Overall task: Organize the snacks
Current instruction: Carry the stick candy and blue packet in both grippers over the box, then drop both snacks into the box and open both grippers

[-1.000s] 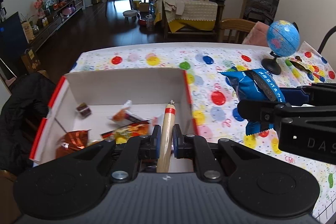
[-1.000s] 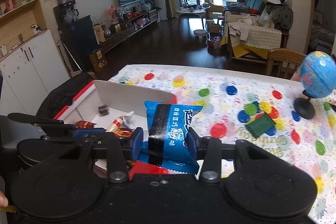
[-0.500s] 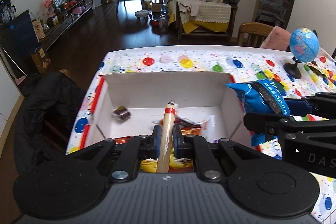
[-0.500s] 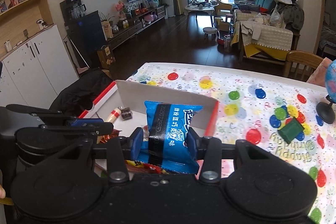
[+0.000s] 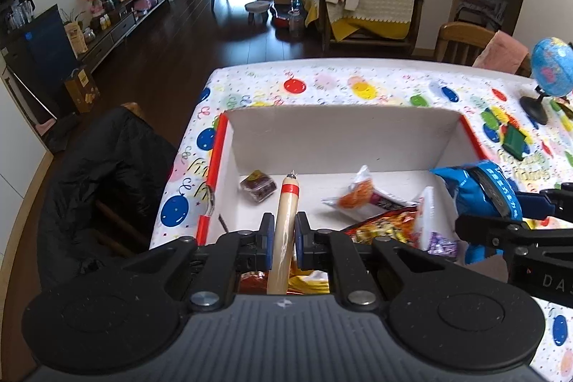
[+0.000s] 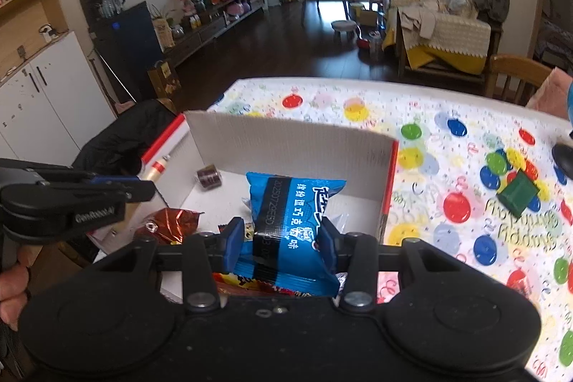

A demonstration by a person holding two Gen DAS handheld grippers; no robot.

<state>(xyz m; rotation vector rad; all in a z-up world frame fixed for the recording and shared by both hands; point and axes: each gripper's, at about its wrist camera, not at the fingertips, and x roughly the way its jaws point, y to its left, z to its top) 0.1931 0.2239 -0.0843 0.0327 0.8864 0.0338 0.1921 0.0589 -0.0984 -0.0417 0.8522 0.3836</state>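
Slim tan sausage stick [image 5: 284, 228], crinkly blue packet [image 6: 292, 228], white cardboard box [image 5: 343, 138]

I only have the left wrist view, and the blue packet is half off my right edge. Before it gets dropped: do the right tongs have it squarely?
Observer: Yes. In the right wrist view, the right tongs pinch the blue packet across its lower half, one pad on each side edge.
Operator: Is it lined up over the box?
Observer: It seems so. The packet shows against the white inside of the box, left of its red-edged right wall.
Operator: Anything I can't see near my left tongs?
Observer: A crinkled red-brown foil packet lies in the near left part of the box, close by the left tongs.
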